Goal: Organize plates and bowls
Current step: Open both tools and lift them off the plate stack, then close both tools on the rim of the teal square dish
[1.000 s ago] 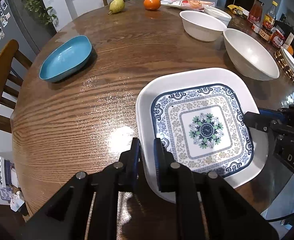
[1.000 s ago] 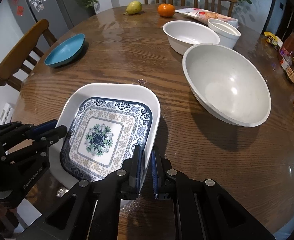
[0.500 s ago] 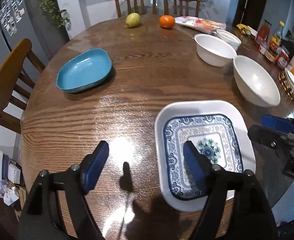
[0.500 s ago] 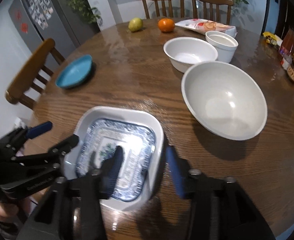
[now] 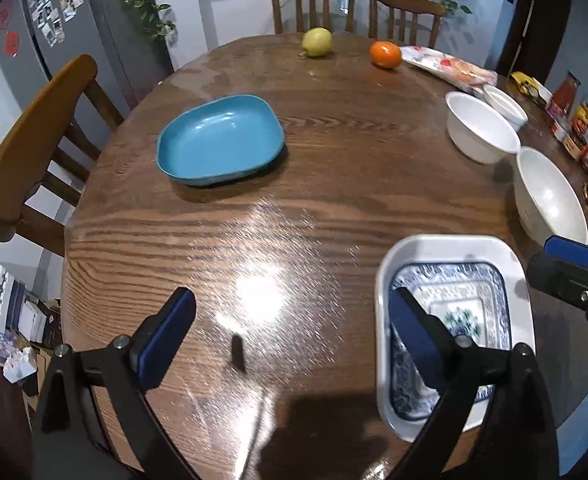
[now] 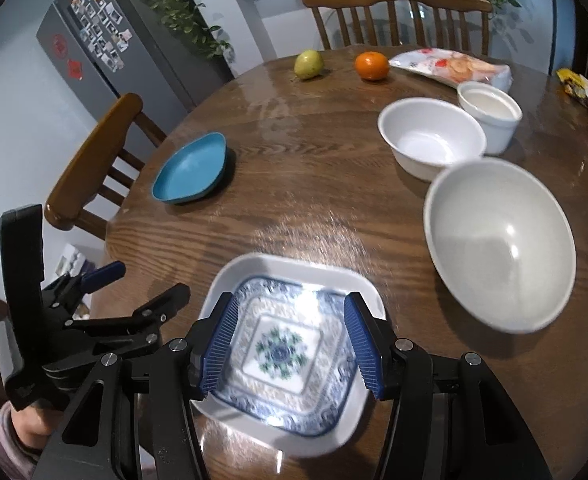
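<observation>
The patterned square plate point(image 6: 290, 354) lies flat on the wooden worktop point(image 6: 314, 208), in the lower middle of the right wrist view. The right gripper point(image 6: 290, 350) hangs above it with its fingers apart and holds nothing. The left gripper point(image 5: 290, 336) also has its fingers wide apart over the worktop, with the plate point(image 5: 454, 320) at the lower right. The blue dish point(image 5: 220, 140) sits in the upper left; three white bowls point(image 6: 498, 244) stand at the right.
</observation>
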{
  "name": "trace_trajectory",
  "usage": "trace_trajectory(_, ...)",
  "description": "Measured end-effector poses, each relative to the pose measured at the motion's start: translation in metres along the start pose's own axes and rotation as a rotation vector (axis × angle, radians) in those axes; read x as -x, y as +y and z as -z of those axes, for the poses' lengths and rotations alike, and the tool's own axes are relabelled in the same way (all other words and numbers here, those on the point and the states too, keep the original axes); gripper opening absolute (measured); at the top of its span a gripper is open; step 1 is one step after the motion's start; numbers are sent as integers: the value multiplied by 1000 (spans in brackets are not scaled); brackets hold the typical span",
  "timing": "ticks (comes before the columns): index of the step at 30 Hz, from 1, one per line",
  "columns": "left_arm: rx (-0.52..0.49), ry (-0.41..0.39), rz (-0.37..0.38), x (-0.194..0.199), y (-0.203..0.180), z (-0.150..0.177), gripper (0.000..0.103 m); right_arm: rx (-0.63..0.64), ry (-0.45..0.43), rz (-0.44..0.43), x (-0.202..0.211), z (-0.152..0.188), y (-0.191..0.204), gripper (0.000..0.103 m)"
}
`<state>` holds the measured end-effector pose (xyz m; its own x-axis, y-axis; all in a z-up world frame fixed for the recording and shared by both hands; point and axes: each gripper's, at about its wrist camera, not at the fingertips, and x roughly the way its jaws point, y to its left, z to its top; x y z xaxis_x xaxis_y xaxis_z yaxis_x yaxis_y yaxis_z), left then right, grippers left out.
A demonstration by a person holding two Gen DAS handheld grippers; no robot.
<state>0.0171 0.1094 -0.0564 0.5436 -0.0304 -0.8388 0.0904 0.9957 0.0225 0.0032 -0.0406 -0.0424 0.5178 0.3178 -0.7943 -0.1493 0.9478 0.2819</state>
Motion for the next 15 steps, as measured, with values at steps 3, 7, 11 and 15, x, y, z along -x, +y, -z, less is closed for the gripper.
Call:
trace_trajectory(3,34,-8,-8,-1,12,-8,97,23,-9,5,-4,-14,7,56)
trace_trajectory(7,72,-17,-30,-4,30,-23,102,63,3,-20,-15,-32,20,57)
trace_trajectory(11,117,-23,-32,-7,51,-38,102,92,21,-44,-30,-52,34,64)
trace_trajectory(15,177,-31,-62,-12,77,-51,102,104,42,-64,-48,-69,47,67)
